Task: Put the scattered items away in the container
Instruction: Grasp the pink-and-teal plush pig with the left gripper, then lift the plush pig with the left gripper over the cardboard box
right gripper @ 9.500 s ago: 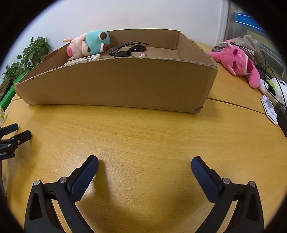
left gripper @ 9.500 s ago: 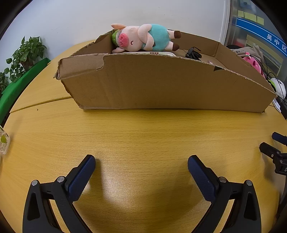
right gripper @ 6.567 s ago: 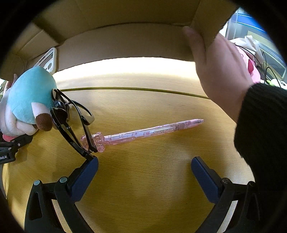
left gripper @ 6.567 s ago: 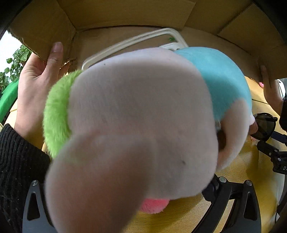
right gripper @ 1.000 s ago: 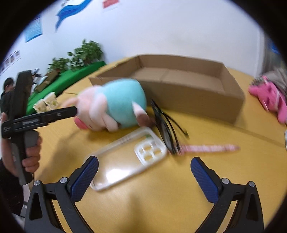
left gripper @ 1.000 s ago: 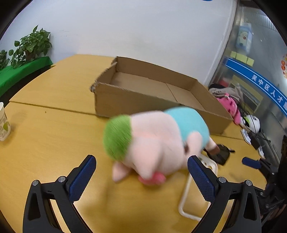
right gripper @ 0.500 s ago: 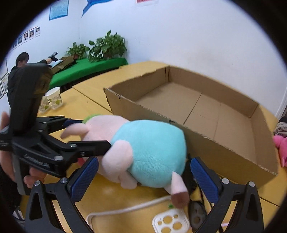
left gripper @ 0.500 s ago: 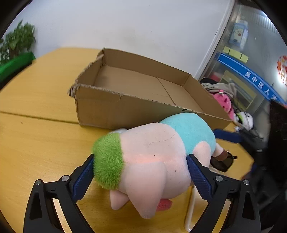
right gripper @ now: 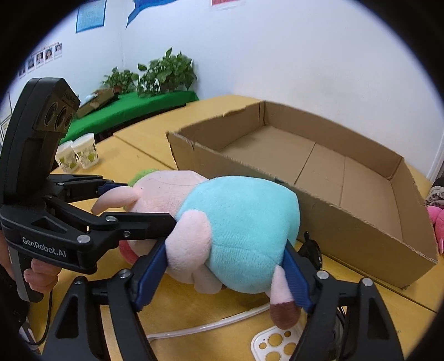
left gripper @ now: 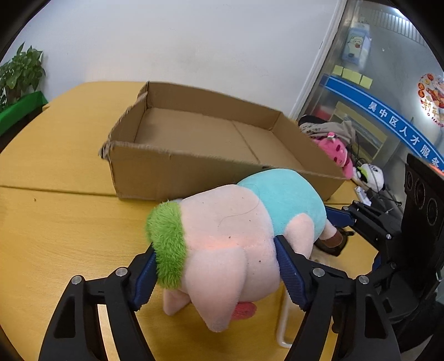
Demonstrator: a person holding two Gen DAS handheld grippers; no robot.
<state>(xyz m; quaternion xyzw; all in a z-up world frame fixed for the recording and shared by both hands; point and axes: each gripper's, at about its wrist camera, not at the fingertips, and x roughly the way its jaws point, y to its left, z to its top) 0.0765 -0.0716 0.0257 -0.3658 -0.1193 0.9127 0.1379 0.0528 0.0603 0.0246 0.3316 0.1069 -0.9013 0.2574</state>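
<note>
The wall (left gripper: 194, 41) is white and plain. A big yellow wooden table (left gripper: 55, 222) fills the room, with a thin line where two parts meet. Green leafy plants (right gripper: 163, 72) sit on a green ledge (right gripper: 125, 108) by the wall. Small pictures and blue posters (right gripper: 91, 15) hang up high. On the other side is a glass wall (left gripper: 388, 83) with a blue strip with white writing (left gripper: 388, 116) and yellow sticky notes (left gripper: 352, 75). The light is bright and even

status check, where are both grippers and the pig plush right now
Left hand-held gripper closing on pig plush head; right hand-held gripper closing on its teal body. Plush on table, cardboard box empty behind. Phone case and sunglasses underneath.
</note>
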